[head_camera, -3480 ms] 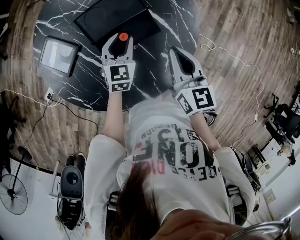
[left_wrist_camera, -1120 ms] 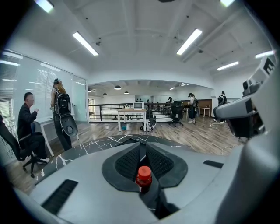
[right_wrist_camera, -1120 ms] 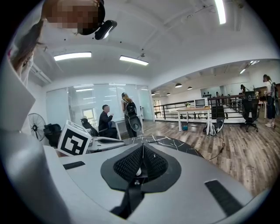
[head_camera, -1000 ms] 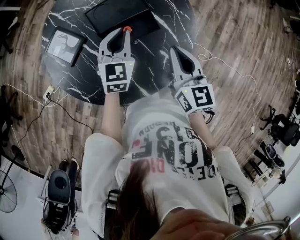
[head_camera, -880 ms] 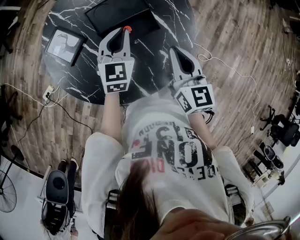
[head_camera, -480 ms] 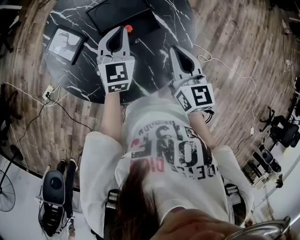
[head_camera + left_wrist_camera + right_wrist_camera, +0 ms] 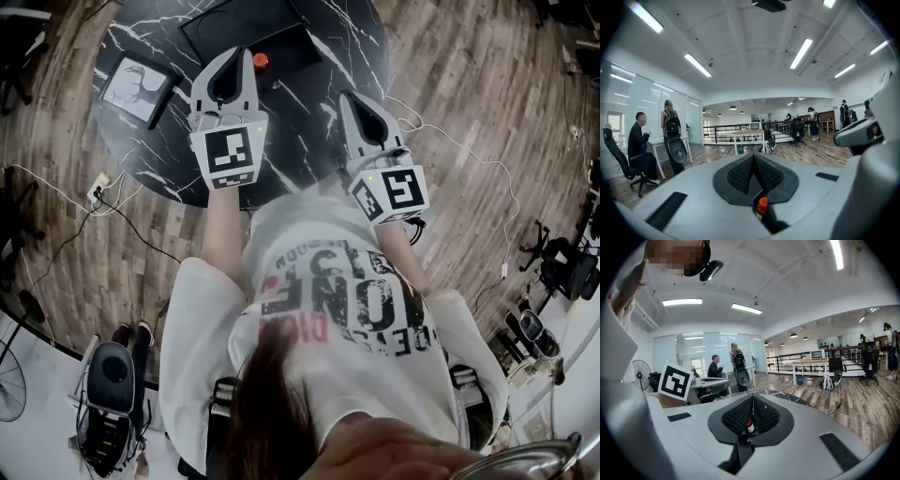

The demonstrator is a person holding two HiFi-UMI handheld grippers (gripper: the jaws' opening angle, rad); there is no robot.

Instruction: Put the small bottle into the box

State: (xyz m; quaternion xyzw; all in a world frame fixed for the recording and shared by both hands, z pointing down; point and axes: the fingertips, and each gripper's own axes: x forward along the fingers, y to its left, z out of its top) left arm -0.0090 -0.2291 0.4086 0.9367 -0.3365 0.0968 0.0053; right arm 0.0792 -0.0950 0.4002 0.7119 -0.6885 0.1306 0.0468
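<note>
**Head view.** The left gripper, its jaws closed on nothing, was held over the black marble table, with its tips at the near edge of the black box. The small bottle, red-capped and upright, stood just beside those tips, at the box's near edge. The right gripper hovered apart from it, jaws together.

**Left gripper view.** The jaws of the left gripper met at the tip. The small bottle showed through the gap beneath them, ungripped.

**Right gripper view.** The jaws of the right gripper likewise met, empty. The small bottle appeared beyond them, through the gap.
</note>
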